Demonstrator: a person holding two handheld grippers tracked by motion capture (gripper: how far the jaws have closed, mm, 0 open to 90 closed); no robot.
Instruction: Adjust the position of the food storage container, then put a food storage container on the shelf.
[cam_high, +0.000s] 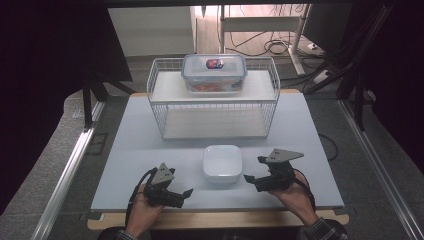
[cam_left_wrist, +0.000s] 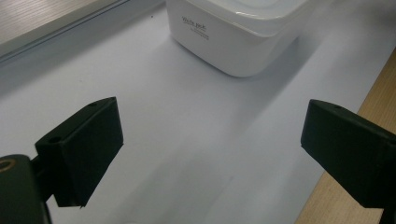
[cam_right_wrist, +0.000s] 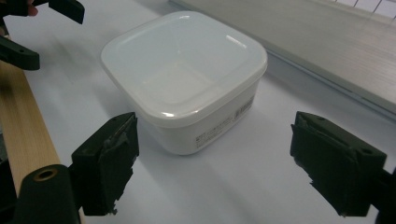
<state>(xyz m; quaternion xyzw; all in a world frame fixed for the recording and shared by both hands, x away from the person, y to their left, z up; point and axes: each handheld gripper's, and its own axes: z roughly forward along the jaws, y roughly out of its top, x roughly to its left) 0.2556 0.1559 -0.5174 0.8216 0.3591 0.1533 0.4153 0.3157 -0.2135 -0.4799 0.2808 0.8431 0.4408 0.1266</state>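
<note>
I held the left gripper low near my edge of the table, its jaws wide apart and pointing right. My right gripper sat opposite, pointing left, jaws spread wide with nothing between them. Both forearms came in from below.

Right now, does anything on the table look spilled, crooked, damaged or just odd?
Nothing spilled or tipped. The white container sits flat and upright on the table, and the lidded box rests level on the wire rack. One small oddity: the pads of the right gripper look frayed at their edges.
</note>
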